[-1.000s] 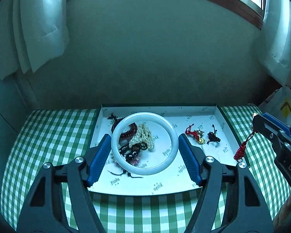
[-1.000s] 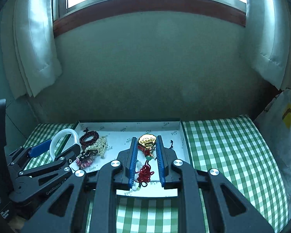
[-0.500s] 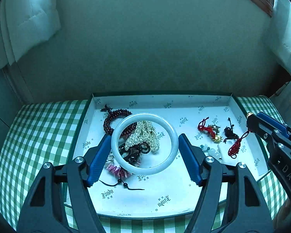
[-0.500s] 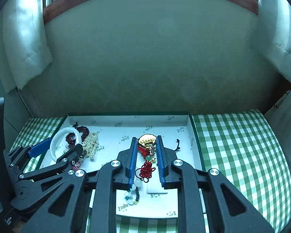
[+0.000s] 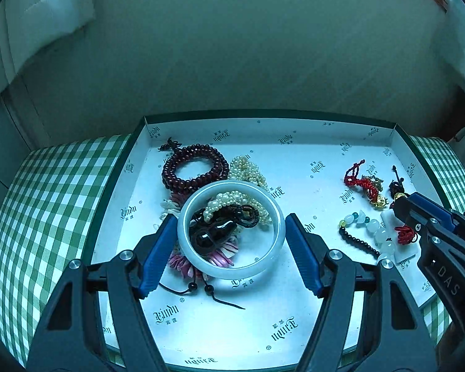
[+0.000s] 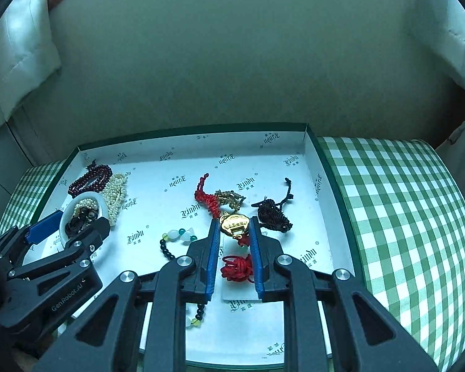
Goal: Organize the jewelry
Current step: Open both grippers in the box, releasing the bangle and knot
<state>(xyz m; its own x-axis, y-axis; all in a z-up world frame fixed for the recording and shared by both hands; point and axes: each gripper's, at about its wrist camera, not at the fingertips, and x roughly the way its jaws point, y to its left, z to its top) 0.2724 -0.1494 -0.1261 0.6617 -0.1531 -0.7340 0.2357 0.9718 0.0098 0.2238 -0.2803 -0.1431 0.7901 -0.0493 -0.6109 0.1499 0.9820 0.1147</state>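
My left gripper (image 5: pixel 231 224) is shut on a white jade bangle (image 5: pixel 231 271), held low over a pile of jewelry in a white-lined tray (image 5: pixel 220 331): a dark bead bracelet (image 5: pixel 193 170), pearl strands (image 5: pixel 248 167), a black pendant (image 5: pixel 212 234) and pink shell pieces (image 5: pixel 183 262). My right gripper (image 6: pixel 233 228) is shut on a gold charm (image 6: pixel 232 223) with a red knotted cord (image 6: pixel 237 268) hanging between the fingers, low over the tray's right part. The bangle also shows in the right wrist view (image 6: pixel 65 217).
A red cord charm (image 6: pixel 206 200), a dark knotted cord (image 6: pixel 271 212) and a strand of pale and black beads (image 6: pixel 178 237) lie in the tray. A green checked cloth (image 6: pixel 396 217) covers the surface. A wall (image 6: pixel 232 62) stands close behind.
Both grippers have moved forward and down over the tray with their pieces. The bangle now sits just above the pile; the gold charm and red cord hang close to the tray floor.
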